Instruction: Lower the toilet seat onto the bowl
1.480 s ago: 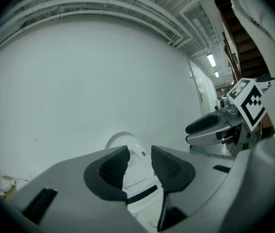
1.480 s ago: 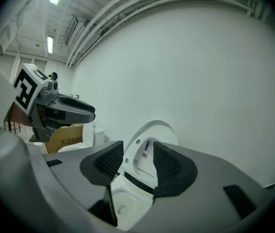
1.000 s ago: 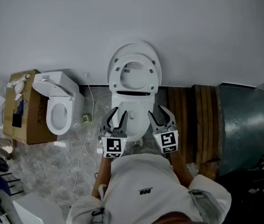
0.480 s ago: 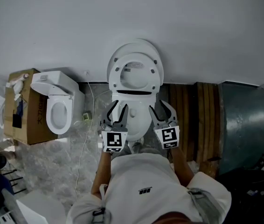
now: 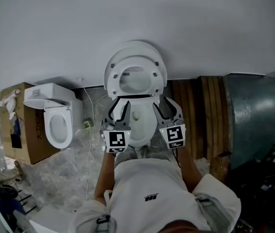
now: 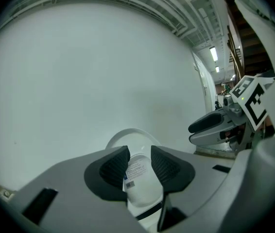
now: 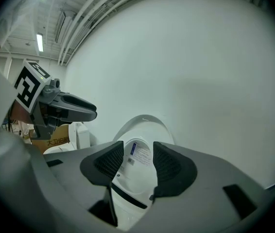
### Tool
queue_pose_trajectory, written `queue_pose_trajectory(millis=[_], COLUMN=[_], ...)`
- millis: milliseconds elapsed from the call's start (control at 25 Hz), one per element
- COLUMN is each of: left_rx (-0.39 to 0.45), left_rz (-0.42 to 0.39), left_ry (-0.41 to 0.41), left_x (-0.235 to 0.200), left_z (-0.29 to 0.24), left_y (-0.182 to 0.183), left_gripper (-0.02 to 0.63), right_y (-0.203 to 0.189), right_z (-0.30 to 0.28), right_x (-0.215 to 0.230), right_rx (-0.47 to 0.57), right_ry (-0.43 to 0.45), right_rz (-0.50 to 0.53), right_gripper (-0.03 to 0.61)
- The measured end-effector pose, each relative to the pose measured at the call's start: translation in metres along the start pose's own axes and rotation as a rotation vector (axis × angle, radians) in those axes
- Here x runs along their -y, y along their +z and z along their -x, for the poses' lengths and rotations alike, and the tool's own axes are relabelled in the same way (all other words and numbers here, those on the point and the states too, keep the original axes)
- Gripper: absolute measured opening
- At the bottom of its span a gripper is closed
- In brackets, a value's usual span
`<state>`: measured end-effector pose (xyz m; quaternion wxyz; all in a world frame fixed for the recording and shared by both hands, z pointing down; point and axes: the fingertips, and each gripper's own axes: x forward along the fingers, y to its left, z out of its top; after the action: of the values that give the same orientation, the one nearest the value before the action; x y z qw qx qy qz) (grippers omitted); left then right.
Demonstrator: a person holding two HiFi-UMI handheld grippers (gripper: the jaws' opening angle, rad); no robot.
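A white toilet stands against the wall with its seat (image 5: 135, 79) and lid (image 5: 136, 47) raised upright above the bowl (image 5: 140, 123). My left gripper (image 5: 119, 108) hovers over the bowl's left side, shut with nothing in it. Over the bowl's right side my right gripper (image 5: 167, 106) hangs with a narrow gap between its jaws, holding nothing. Neither gripper touches the seat. In the left gripper view the raised seat (image 6: 138, 171) with its label shows beyond the jaws. The right gripper view has the seat (image 7: 140, 155) straight ahead too.
A second white toilet (image 5: 55, 120) and a cardboard box (image 5: 23, 130) stand to the left. A thin cable (image 5: 90, 144) runs down the grey floor between the toilets. Wooden slats (image 5: 196, 110) and a dark panel (image 5: 259, 115) are on the right. The white wall is close behind.
Both grippers have moved forward a little toward the raised seat. The seat and lid have not moved.
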<state>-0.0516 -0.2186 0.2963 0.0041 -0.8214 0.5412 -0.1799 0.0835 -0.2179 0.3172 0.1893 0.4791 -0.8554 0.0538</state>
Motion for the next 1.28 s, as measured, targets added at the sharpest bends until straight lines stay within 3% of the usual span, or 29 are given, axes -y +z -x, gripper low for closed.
queue_pose_trajectory(millis=[640, 1280], left_rx=[-0.044, -0.076], left_rz=[0.023, 0.045], left_ry=[-0.071, -0.120], left_x=[-0.049, -0.064], left_z=[-0.079, -0.146], left_y=[-0.039, -0.070], left_gripper=[0.161, 0.179], right_y=[-0.004, -0.019], right_z=[-0.090, -0.154], right_x=[0.017, 0.051], right_rx=[-0.062, -0.101], right_ry=[-0.055, -0.119], right_rz=[0.010, 0.012], right_gripper=[0.195, 0.195])
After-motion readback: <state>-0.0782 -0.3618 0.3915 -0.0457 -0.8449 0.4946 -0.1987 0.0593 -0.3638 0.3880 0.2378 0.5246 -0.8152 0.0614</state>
